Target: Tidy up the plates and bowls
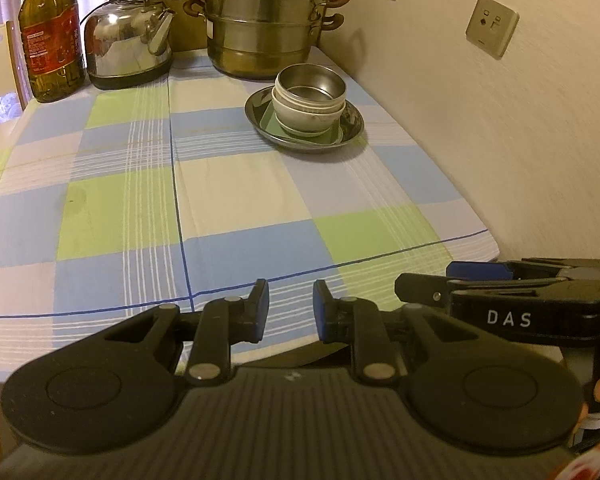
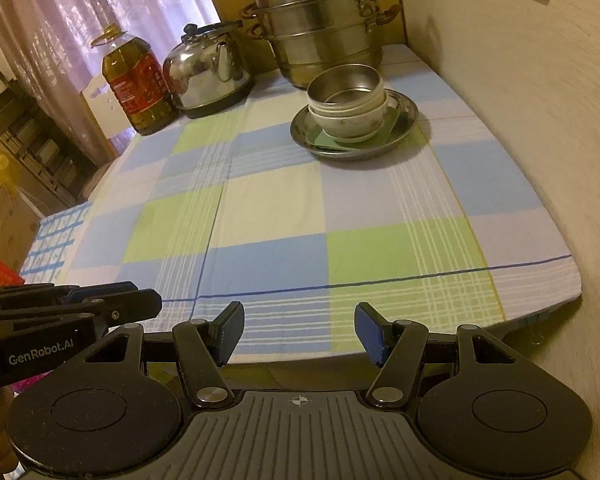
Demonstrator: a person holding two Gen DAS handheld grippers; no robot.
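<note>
Now both grippers, left gripper (image 1: 291, 310) and right gripper (image 2: 299, 332), hang empty near stacked bowls (image 1: 309, 98).

oil bottle (image 1: 49, 36) | kettle (image 1: 129, 40) | steamer pot (image 1: 264, 20) | checked tablecloth (image 1: 220, 184) | wall sockets (image 1: 492, 26)

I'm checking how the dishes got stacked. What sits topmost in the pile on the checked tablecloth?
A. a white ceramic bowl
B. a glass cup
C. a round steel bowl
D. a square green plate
C: the round steel bowl is nested in the white ceramic bowls, which stand on the square green plate inside the wide shallow steel dish.
</note>
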